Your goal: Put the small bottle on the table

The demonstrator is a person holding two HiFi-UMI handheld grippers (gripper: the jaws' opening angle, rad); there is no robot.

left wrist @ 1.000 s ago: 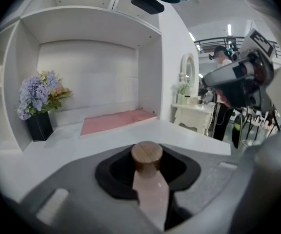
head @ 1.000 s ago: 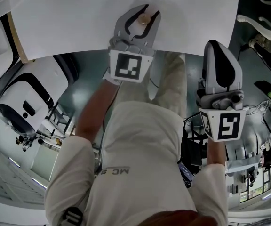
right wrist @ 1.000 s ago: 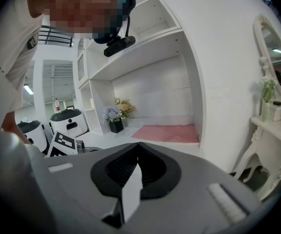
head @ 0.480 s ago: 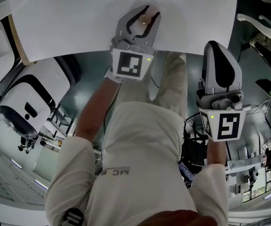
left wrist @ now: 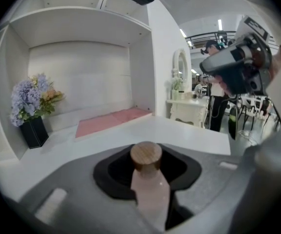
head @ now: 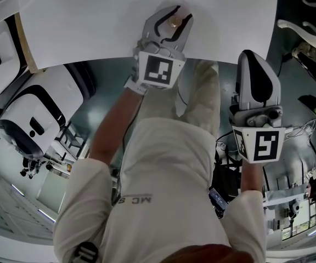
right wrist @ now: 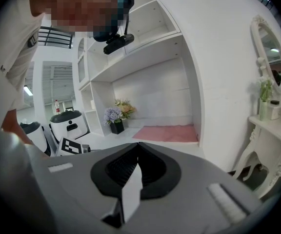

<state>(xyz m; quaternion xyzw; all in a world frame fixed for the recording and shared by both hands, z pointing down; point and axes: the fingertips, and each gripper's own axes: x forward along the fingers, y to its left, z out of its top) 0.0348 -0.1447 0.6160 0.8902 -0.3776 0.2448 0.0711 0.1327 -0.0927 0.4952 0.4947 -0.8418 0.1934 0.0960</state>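
Note:
The small bottle (head: 173, 22), pale pink with a round wooden cap (left wrist: 146, 155), stands upright between the jaws of my left gripper (head: 174, 12). The jaws have just been opening a little, with the bottle still between them and the pads still against its sides. It is over the near part of the white table (head: 92, 21), close to the front edge; its base is hidden. My right gripper (head: 255, 56) hangs off the table to the right, below the edge, shut and empty, its pads meeting in a seam (right wrist: 139, 147).
At the back of the table, a shelf niche holds a pink mat (left wrist: 111, 121) and flowers in a black vase (left wrist: 33, 106). A white vanity (left wrist: 189, 113) stands beyond the table's right end. White-and-black robots (head: 32, 119) stand on the floor at left.
My left gripper has shifted slightly right and further over the table, rolling a little, with the bottle still in it. The right gripper has stayed in place.

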